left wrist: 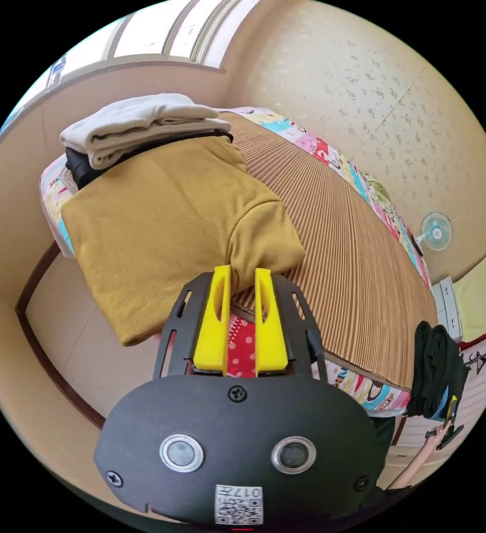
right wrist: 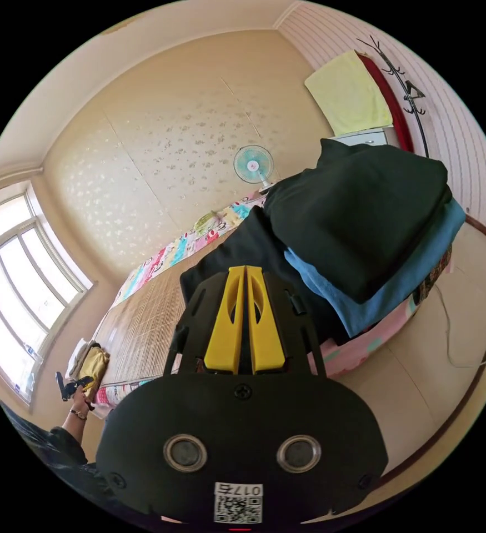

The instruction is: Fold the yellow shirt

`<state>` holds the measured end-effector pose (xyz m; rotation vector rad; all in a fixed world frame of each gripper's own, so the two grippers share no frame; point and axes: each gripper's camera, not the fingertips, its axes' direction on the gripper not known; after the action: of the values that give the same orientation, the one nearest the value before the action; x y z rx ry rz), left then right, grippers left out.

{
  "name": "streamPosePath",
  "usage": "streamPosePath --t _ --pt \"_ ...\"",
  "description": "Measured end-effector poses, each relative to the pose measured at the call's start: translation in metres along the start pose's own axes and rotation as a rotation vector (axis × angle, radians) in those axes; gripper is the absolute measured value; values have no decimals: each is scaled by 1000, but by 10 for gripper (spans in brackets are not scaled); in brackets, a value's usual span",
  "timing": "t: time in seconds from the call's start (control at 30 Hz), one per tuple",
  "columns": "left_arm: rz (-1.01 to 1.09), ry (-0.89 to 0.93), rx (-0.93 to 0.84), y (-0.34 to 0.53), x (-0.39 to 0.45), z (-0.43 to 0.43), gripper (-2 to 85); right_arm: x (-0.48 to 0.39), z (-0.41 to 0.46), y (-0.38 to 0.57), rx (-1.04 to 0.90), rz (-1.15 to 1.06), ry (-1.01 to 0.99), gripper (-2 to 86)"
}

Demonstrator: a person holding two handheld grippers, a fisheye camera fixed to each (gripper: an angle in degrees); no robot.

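Left gripper [left wrist: 243, 277]: yellow jaws set narrowly apart, gripping nothing, tips just short of the yellow shirt [left wrist: 170, 222].

Yellow shirt: folded, at the bed's [left wrist: 337, 244] end corner, overhanging the edge; pile of folded clothes [left wrist: 137, 127] rests on its far part.

Right gripper [right wrist: 245, 275]: jaws closed together, empty, near a dark and blue clothes stack [right wrist: 365, 233] at the bed's opposite end.

Risk, judged: a nudge could drag the overhanging shirt off the edge.

Writing: coded stickers on both grippers; not transcribed.
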<state>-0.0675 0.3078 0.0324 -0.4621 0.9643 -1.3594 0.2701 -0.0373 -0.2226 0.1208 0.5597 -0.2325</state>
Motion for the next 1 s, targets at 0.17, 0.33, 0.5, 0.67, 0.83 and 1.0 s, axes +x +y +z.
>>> streamPosePath --t 0.17,0.33,0.5,0.67,0.83,1.0 --pt "174 -1 -45 5 50 -37 19 -30 19 3 -46 -128 -41 6" --pt "308 310 -91 44 71 -83 5 -103 51 18 -47 -409 -42 13" --pt "407 695 -166 78 77 -93 5 -172 111 47 -224 -607 -254 40" --pt "434 978 -261 104 80 -82 4 -226 206 109 -615 -588 -688 80" --pt "531 940 -236 117 89 -110 6 -236 303 156 -887 -408 -810 141" --pt "603 838 -242 124 105 -128 8 -217 365 194 -1105 -117 -1027 168"
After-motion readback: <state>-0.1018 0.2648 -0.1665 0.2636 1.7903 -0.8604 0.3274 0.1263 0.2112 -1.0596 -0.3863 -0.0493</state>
